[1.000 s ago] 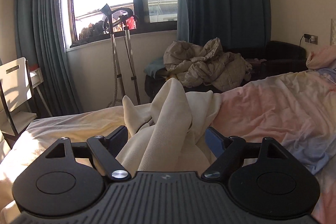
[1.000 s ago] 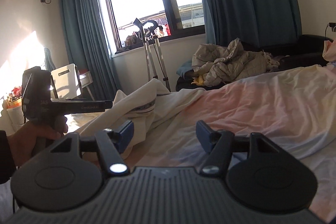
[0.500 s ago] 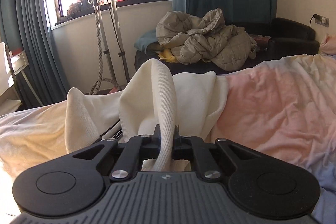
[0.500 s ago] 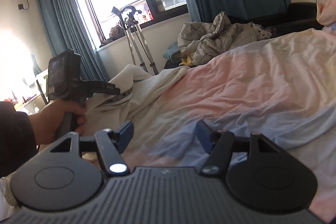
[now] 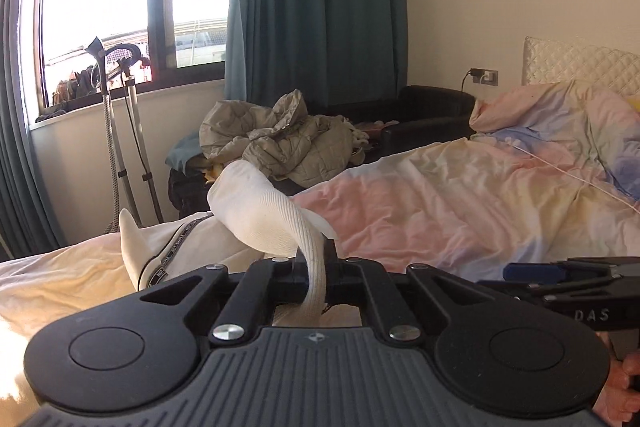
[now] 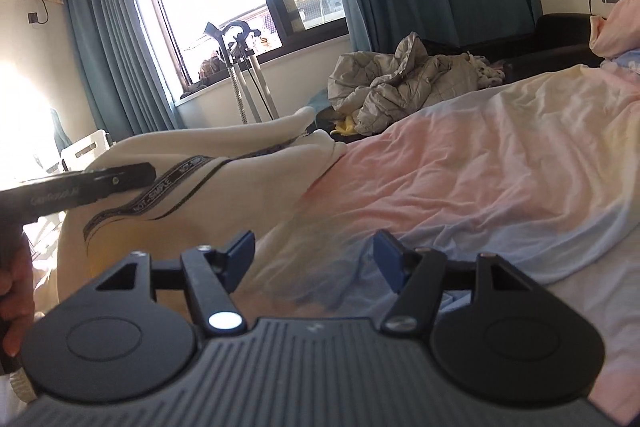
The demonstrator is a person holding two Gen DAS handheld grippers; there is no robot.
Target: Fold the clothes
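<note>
A cream knit garment (image 5: 264, 219) with a dark lettered trim band lies bunched on the bed. My left gripper (image 5: 316, 277) is shut on a ribbed fold of it and holds the fold raised above the bed. In the right wrist view the garment (image 6: 208, 183) is to the left and ahead. My right gripper (image 6: 314, 261) is open and empty, low over the pastel bedsheet (image 6: 460, 183), just right of the garment's edge. The left gripper (image 6: 132, 177) shows there at the far left, held by a hand. The right gripper (image 5: 532, 273) shows in the left wrist view at the right edge.
The bed carries a rumpled pink, yellow and blue sheet (image 5: 460, 203) with pillows (image 5: 560, 111) by the headboard. Beyond it stands a dark sofa (image 5: 432, 107) with a heaped grey quilted jacket (image 5: 280, 143). Crutches (image 5: 124, 131) lean under the window. A white chair (image 6: 84, 149) stands far left.
My left gripper has closed on the garment's ribbed fold and lifted it, swinging right. My right gripper has stayed open and moved closer to the garment.
</note>
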